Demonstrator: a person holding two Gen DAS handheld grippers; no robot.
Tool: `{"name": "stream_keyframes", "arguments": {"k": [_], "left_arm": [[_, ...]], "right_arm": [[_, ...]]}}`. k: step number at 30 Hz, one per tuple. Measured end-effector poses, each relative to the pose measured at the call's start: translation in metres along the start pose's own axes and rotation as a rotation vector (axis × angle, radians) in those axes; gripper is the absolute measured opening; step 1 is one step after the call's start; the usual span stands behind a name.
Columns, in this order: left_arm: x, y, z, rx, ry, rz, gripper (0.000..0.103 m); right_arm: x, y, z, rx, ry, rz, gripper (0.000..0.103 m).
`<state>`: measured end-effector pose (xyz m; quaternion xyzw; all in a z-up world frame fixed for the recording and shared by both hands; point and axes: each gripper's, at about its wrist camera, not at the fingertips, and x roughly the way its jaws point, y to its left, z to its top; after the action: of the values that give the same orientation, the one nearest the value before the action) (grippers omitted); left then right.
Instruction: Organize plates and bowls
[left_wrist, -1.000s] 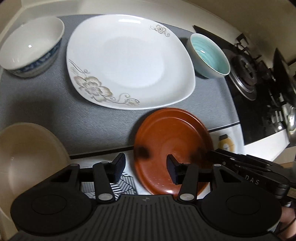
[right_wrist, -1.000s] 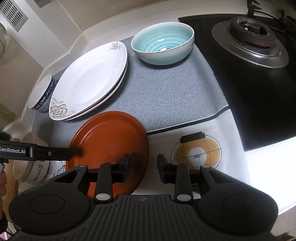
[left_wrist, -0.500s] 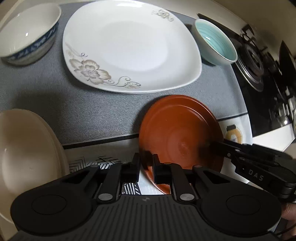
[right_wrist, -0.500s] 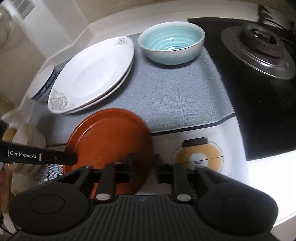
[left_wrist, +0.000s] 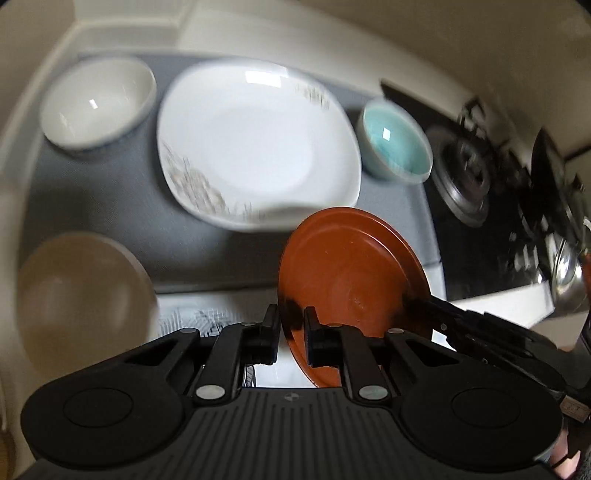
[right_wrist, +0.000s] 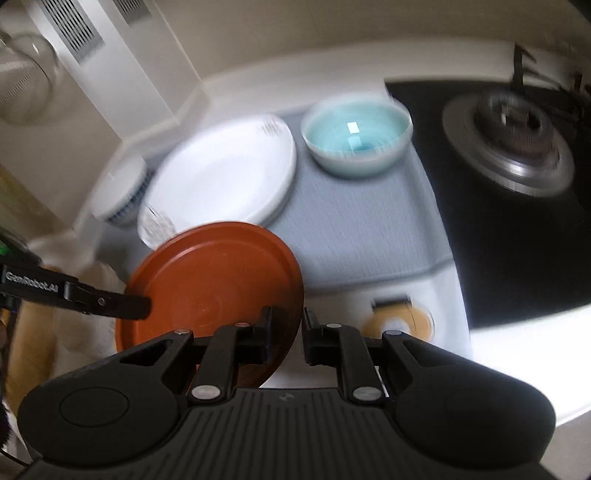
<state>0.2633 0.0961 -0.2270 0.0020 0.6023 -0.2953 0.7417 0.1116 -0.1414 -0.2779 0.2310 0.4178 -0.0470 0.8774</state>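
A round brown plate (left_wrist: 354, 273) (right_wrist: 214, 273) hangs tilted above the counter, gripped on two sides. My left gripper (left_wrist: 291, 325) is shut on its near-left rim; in the right wrist view the left gripper (right_wrist: 144, 306) bites the plate's left edge. My right gripper (right_wrist: 288, 325) has the plate's right rim between its jaws, which are still closing on it; in the left wrist view the right gripper (left_wrist: 417, 306) clamps the far edge. Behind lie stacked white flowered plates (left_wrist: 255, 144) (right_wrist: 221, 173), a teal bowl (left_wrist: 395, 144) (right_wrist: 354, 136) and a white bowl with blue trim (left_wrist: 96, 103) (right_wrist: 118, 192).
A grey mat (left_wrist: 92, 199) (right_wrist: 354, 225) lies under the dishes. A cream bowl (left_wrist: 74, 295) stands at the near left. The black gas hob (left_wrist: 465, 177) (right_wrist: 509, 147) borders the mat on the right. A wall corner rises behind the plates.
Both grippers closed on the brown plate's rim and rose with it; the plate has left the counter and now overlaps the white plates in view.
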Motion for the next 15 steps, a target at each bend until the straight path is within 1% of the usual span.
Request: {"name": "stream_keyframes", "arguments": {"k": [4,9,10,12,13,15], "left_arm": [[-0.031,-0.002,0.023,-0.045,-0.066,0.002,0.014],[-0.080,-0.006,0.057,-0.054,-0.215,-0.023,0.014],[-0.089,-0.007,0.063,-0.045,-0.249,-0.022,0.014],[-0.100,-0.011,0.072,-0.030,-0.298,0.003,0.014],[-0.101,-0.012,0.078,-0.034,-0.304,0.010,0.014],[-0.099,-0.013,0.088,-0.033,-0.310,0.007,0.014]], "right_arm": [[-0.022,0.019,0.031,-0.022,-0.091,0.042,0.017],[-0.048,0.037,0.074,-0.037,-0.203,0.112,0.017],[-0.052,0.040,0.081,-0.044,-0.222,0.122,0.017],[-0.054,0.047,0.096,-0.068,-0.251,0.140,0.017],[-0.053,0.051,0.103,-0.081,-0.258,0.138,0.017],[-0.046,0.059,0.112,-0.102,-0.262,0.103,0.018]]}}
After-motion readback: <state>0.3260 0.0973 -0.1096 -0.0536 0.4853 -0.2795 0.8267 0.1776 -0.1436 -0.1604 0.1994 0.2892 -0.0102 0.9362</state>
